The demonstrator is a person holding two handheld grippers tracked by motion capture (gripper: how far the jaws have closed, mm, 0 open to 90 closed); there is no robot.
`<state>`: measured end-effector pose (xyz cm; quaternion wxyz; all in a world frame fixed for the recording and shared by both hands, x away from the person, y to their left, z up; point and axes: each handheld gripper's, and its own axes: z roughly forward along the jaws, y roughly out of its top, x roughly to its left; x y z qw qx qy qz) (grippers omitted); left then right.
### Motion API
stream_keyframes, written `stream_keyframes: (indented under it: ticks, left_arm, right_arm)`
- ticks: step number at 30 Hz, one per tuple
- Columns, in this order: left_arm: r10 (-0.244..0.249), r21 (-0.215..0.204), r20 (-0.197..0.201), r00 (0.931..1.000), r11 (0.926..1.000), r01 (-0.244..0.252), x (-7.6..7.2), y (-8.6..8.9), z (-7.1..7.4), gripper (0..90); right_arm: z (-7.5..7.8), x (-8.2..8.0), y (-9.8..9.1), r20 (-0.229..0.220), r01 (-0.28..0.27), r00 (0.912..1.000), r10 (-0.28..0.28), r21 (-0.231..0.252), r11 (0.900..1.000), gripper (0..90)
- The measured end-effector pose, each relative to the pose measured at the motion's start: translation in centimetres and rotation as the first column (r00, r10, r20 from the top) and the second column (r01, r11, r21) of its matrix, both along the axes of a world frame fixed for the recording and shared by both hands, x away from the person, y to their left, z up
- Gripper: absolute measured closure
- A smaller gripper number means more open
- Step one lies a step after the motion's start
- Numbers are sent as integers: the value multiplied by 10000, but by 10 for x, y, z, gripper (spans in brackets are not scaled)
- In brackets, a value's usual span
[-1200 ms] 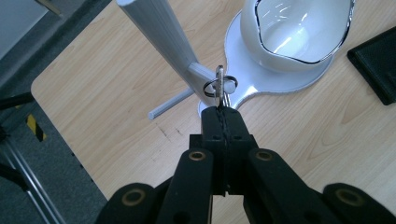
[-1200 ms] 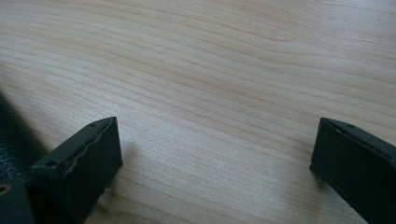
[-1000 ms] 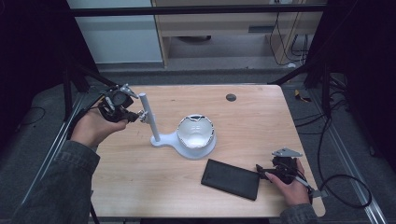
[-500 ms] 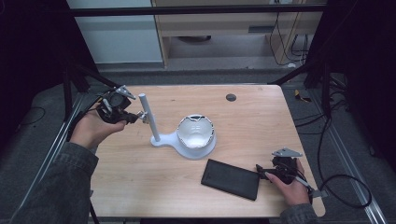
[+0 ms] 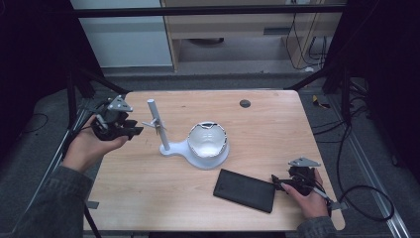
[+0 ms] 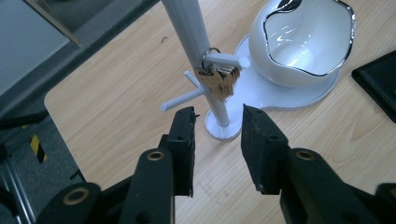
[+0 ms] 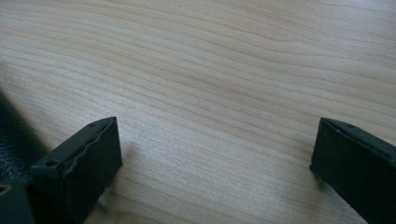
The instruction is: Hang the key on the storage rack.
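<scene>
Left gripper view: left gripper jaws part-way apart, nothing between them; they have just been opening. Ahead of them, clear of both pads, a bunch of keys hangs by its ring on a short peg of the white stand, just above a lower bare peg.

Risks, as judged:
- Ring sits near the peg's outer end. A brush from a jaw on withdrawal or re-approach could slide it off, dropping the keys onto the stand's base.
- Post is slender; a sideways knock from the gripper could rock or shift the stand, and the white bowl on its base with it.
- Lower peg points toward the left gripper, so a low path could snag it.

Pose, high view: left gripper held off the surface at its left edge, jaws pointing across toward the post and apart from it, left hand cupped under the body, forearm entering from the bottom left.

Right gripper jaws wide, empty, low over bare wood. In the high view the right gripper rests at the near right corner, right hand on it, tips just beside the black case, which lies flat. An accidental nudge would slide that case.
</scene>
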<state>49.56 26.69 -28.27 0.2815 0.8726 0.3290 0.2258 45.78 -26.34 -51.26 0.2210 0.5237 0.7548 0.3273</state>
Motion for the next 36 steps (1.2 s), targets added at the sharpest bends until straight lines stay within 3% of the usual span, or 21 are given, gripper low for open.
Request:
stream_keyframes:
  ticks: [10, 19, 24, 28, 30, 31, 36]
  left_arm:
    - [-268, 111, 328, 9991, 9996, 264, -27, 2, -18, 514]
    - [-448, -16, 370, 9983, 9990, 449, -41, -5, -39, 301]
    - [-685, -314, 131, 9976, 9971, 689, -55, -13, -56, 198]
    - [-1045, -566, 38, 9945, 9929, 1045, -62, -18, -68, 173]
    - [-1329, -920, -129, 9910, 9871, 1312, -68, -25, -81, 171]
    - [-1329, -920, -129, 9910, 9871, 1312, -68, -25, -81, 171]
    - [-1818, -810, -440, 9823, 9807, 1779, -74, -42, -107, 186]
  right_arm:
    - [0, 0, 0, 0, 6, 10000, -6, 3, 10000, 18]
    - [0, 0, 0, 0, 2, 10000, -2, 1, 10000, 18]
    - [0, 0, 0, 1, 5, 10000, -5, 1, 10000, 18]
    - [0, 0, 0, 0, 3, 10000, -3, 3, 10000, 18]
    - [0, 0, 0, 1, 2, 10000, -2, 0, 10000, 18]
    - [0, 0, 0, 1, 2, 10000, -2, 0, 10000, 18]
    - [0, 0, 0, 0, -3, 10000, 3, -2, 10000, 18]
